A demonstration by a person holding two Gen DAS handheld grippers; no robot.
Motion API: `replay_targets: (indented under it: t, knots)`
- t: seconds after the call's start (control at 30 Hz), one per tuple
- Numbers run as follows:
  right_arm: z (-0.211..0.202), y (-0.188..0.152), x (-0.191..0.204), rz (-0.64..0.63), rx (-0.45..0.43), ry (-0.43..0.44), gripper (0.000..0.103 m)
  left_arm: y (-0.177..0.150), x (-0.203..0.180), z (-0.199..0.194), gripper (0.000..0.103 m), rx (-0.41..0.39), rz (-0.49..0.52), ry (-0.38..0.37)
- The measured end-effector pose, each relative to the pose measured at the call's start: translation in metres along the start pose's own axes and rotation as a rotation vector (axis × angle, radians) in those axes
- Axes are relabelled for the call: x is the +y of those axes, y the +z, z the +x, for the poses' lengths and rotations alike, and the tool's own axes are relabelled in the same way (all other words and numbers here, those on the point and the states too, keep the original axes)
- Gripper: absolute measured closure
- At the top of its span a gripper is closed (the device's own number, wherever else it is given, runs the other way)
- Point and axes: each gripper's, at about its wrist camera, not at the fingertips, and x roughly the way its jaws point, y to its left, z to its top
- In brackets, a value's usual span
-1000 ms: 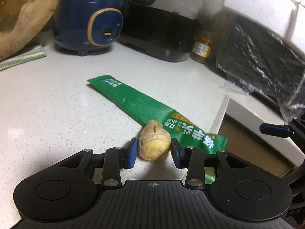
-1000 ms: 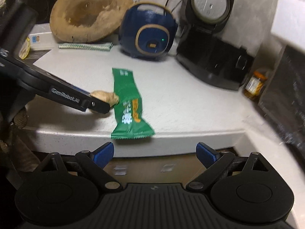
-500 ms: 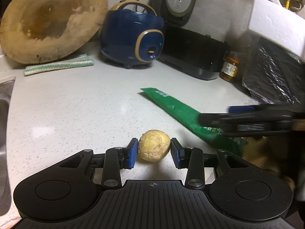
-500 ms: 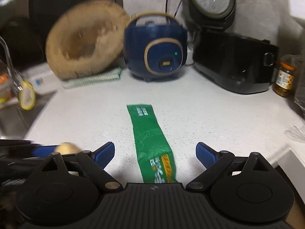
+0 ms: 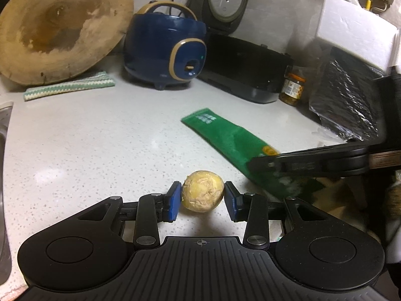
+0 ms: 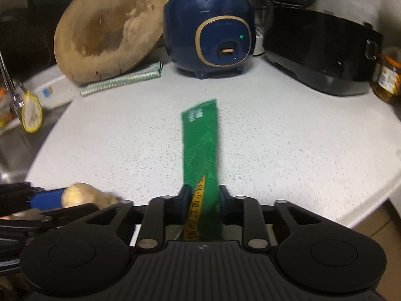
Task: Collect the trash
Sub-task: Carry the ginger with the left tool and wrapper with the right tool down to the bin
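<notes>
Right claw (image 6: 201, 200) now apparently pinches green wrapper (image 6: 200, 148)

We see the long green foil wrapper (image 5: 225, 138) motion-blurred, and its near end is hidden behind the right tool (image 6: 201, 202) crossing in front. From the right wrist, the wrapper's lower part disappears under that tool's body. The yellowish lumpy piece of ginger (image 6: 75, 197) there is smeared and partly covered. The small glass jar (image 6: 387, 76) is cut off by the frame's edge.
</notes>
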Motion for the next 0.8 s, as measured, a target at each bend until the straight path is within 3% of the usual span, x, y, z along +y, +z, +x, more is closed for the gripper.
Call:
replay_targets:
  t: [0.1, 0.33, 0.4, 0.53, 0.63, 0.8]
  knots:
    - [-0.026, -0.007, -0.006, 0.034, -0.037, 0.026, 0.095, -0.001, -0.005, -0.001, 0.061, 0.000, 0.009, -0.011]
    - [-0.100, -0.034, -0.032, 0.103, -0.151, 0.046, 0.095, -0.005, -0.026, -0.010, 0.061, -0.048, 0.022, -0.059]
    - [-0.124, -0.048, -0.046, 0.137, -0.194, 0.020, 0.095, -0.008, -0.034, -0.016, 0.061, -0.081, 0.007, -0.134]
    - [-0.167, -0.088, -0.074, 0.187, -0.283, -0.075, 0.095, -0.020, -0.061, -0.020, 0.061, -0.109, -0.012, -0.351]
    - [-0.188, -0.128, -0.096, 0.224, -0.312, -0.170, 0.095, -0.037, -0.097, 0.003, 0.061, -0.023, 0.028, -0.467]
    - [-0.184, -0.196, -0.143, 0.324, -0.207, -0.322, 0.095, -0.094, -0.163, 0.106, 0.061, 0.325, 0.048, -0.602]
